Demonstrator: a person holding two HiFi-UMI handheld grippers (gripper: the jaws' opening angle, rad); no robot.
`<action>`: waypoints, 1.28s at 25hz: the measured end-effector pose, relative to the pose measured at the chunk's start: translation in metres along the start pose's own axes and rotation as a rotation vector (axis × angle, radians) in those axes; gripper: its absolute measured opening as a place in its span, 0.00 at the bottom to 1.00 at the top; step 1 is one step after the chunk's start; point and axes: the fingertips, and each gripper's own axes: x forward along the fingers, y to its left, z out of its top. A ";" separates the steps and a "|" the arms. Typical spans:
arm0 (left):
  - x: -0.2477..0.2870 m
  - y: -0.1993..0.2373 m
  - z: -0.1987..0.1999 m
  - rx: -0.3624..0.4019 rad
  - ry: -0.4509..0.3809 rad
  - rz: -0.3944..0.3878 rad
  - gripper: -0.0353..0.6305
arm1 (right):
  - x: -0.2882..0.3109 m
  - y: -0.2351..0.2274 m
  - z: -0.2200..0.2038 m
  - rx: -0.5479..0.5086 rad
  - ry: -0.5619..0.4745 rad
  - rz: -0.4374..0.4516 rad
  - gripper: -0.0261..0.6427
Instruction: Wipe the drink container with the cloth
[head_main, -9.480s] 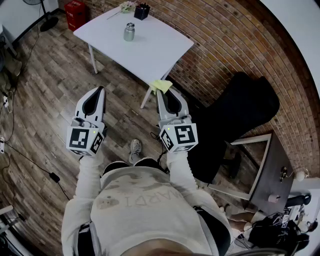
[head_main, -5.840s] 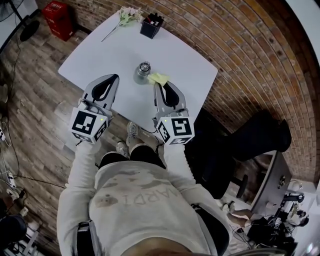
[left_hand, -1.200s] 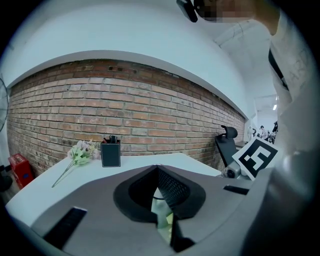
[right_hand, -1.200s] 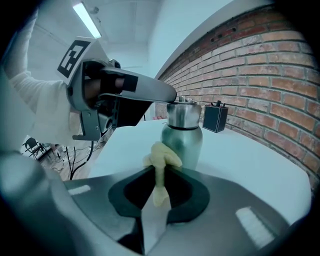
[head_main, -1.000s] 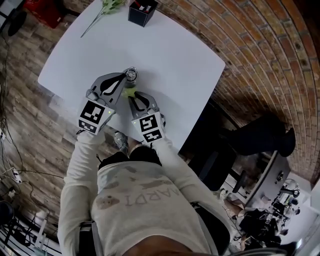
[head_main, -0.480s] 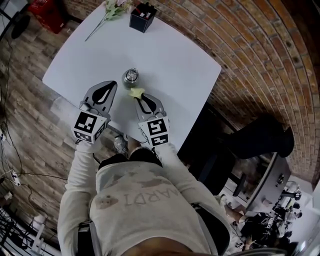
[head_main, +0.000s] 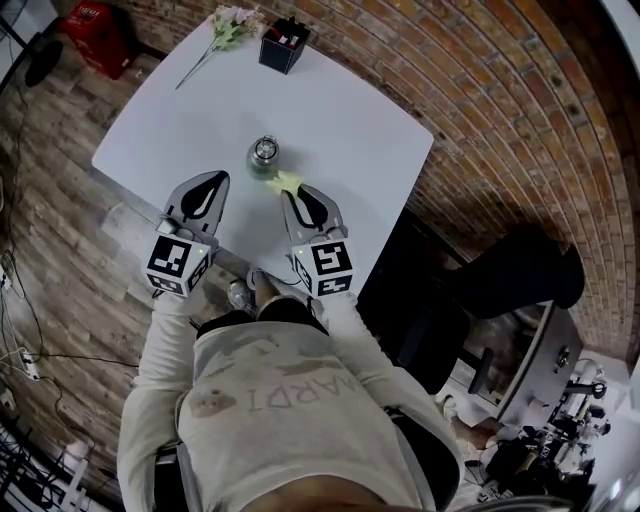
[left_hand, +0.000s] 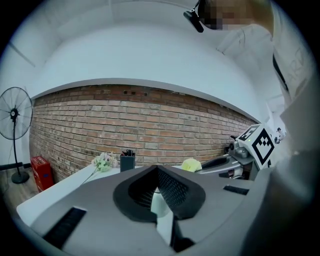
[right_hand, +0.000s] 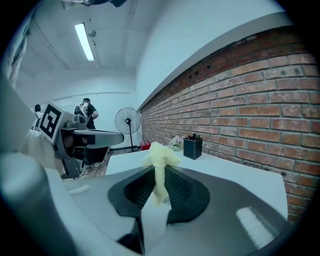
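- Bottle (head_main: 264, 157) is standing upright near the middle of the white table (head_main: 340, 110).
- Right gripper (head_main: 290, 192) is pinching a yellow cloth (head_main: 287, 181), its jaws closed tight on it. The cloth is bunching out past the tips, just beside the bottle.
- Left gripper (head_main: 218, 176) is hovering near the bottle's other side, jaws together and gripping nothing.
- Black pen box (head_main: 279, 45) and flowers (head_main: 228, 25) are sitting at the table's far end.
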 end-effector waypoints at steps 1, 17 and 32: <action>-0.004 0.000 0.003 -0.001 -0.008 0.004 0.05 | -0.004 0.001 0.004 -0.001 -0.010 -0.005 0.15; -0.054 -0.011 0.036 0.006 -0.094 0.054 0.05 | -0.060 0.017 0.063 -0.025 -0.171 -0.061 0.15; -0.097 -0.016 0.061 0.000 -0.169 0.101 0.05 | -0.106 0.027 0.098 -0.033 -0.278 -0.107 0.15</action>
